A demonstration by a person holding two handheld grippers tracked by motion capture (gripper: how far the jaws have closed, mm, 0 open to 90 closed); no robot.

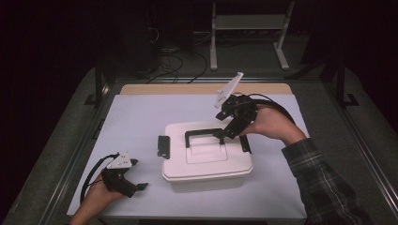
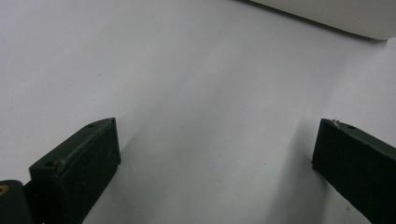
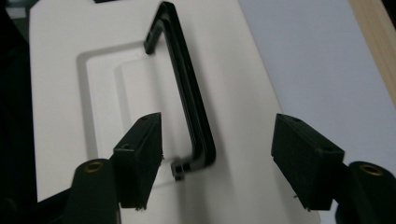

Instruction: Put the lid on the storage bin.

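A white lidded box (image 1: pixel 206 164) stands at the middle of the table, its black handle (image 1: pixel 202 132) raised off the lid. My right gripper (image 1: pixel 224 136) reaches in from the right and hangs over the handle's right end. In the right gripper view this gripper (image 3: pixel 217 126) is open, and the handle's (image 3: pixel 187 88) corner lies between the jaws with neither pad touching it. My left gripper (image 1: pixel 136 187) rests at the front left of the table, well apart from the box. It (image 2: pixel 217 135) is open over the bare white sheet, with an edge of the box (image 2: pixel 336 16) ahead.
Black latches sit on the box's left (image 1: pixel 163 146) and right (image 1: pixel 245 143) sides. A white sheet (image 1: pixel 136 122) covers the table, with a wooden strip (image 1: pixel 187 89) along the far edge. Beyond the table stand a metal rack (image 1: pixel 248 28) and floor cables (image 1: pixel 178 61).
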